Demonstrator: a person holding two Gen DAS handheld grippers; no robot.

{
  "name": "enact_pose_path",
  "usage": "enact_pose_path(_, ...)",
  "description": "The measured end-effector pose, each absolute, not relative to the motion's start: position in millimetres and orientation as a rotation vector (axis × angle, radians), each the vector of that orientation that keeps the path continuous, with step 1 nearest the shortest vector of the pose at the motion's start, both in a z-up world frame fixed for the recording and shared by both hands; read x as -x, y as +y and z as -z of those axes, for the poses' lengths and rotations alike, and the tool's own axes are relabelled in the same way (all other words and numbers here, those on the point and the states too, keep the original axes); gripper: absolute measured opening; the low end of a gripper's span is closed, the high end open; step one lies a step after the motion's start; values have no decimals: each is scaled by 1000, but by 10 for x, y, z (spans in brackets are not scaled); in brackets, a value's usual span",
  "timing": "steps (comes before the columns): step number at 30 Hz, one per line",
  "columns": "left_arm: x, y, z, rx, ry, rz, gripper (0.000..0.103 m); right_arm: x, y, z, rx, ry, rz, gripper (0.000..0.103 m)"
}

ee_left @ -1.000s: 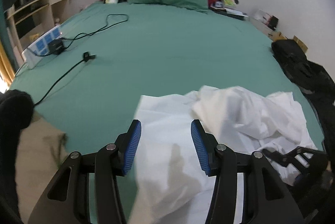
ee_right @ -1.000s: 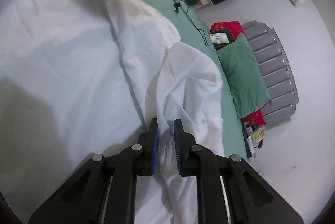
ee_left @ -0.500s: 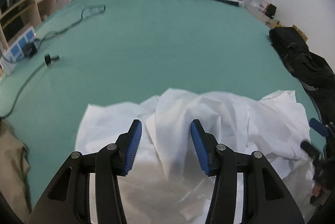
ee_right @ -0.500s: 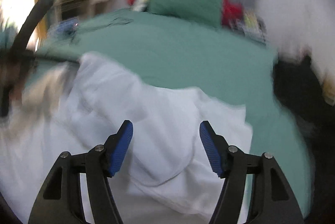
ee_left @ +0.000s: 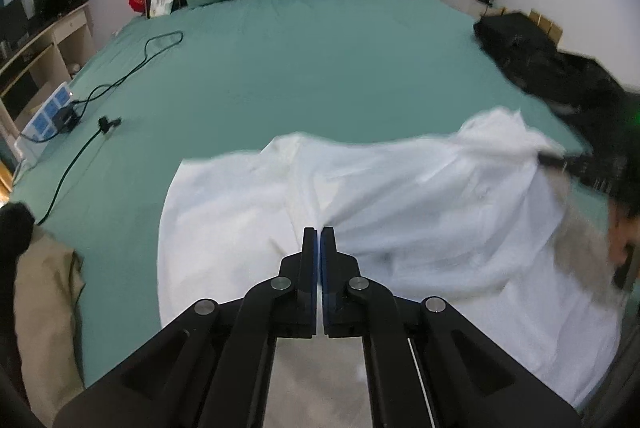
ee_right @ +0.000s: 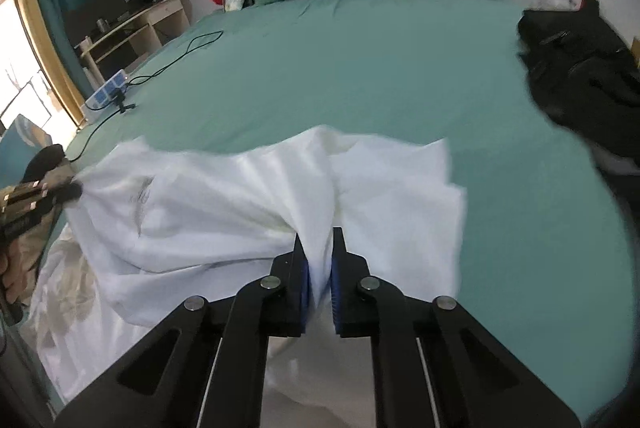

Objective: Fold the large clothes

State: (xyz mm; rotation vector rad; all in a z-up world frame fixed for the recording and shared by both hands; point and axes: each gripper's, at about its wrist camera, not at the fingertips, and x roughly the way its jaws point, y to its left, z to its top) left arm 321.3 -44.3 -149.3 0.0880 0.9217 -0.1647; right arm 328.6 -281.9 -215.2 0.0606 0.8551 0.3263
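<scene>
Gripping a bunched fold of the thin white shirt [ee_right: 224,211] on the green bed [ee_right: 360,75], my right gripper [ee_right: 318,240] and left gripper [ee_left: 319,230] have just clamped on limp, light cloth, which I judge best held by its edges.

Two close wrist views, bed [ee_left: 320,67] shared

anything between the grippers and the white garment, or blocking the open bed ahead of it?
No. Both have just closed on the white garment: left gripper pinches a fold, right gripper clamps a bunched ridge. The green bed sheet ahead looks bare; the black cable lies far left.
</scene>
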Motion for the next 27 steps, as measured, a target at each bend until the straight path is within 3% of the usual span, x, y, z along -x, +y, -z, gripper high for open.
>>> enact_pose_path(2,-3148,-473,1638,-116,968,157,2,-3314,-2847,2237,-59,910,-332,10)
enact_pose_path(6,-3100,-473,1799,-107,1032,127,7,-3272,-2815,2545,-48,1006,-337,22)
enact_pose_path(8,-3087,-434,1773,-72,1031,106,15,-3248,-2842,2546,-70,1000,-337,26)
enact_pose_path(10,-3066,-377,1710,-15,1010,96,39,-3235,-2895,2509,-91,1005,-334,33)
enact_pose_path(12,-3058,-322,1695,31,995,91,47,-3214,-2943,2463,-105,998,-317,47)
enact_pose_path(17,-2978,-249,1797,93,1027,66,47,-3179,-2899,2481,-81,1013,-315,50)
enact_pose_path(27,-2189,326,1306,101,884,-89,47,-2577,-3228,2140,-49,902,-185,50)
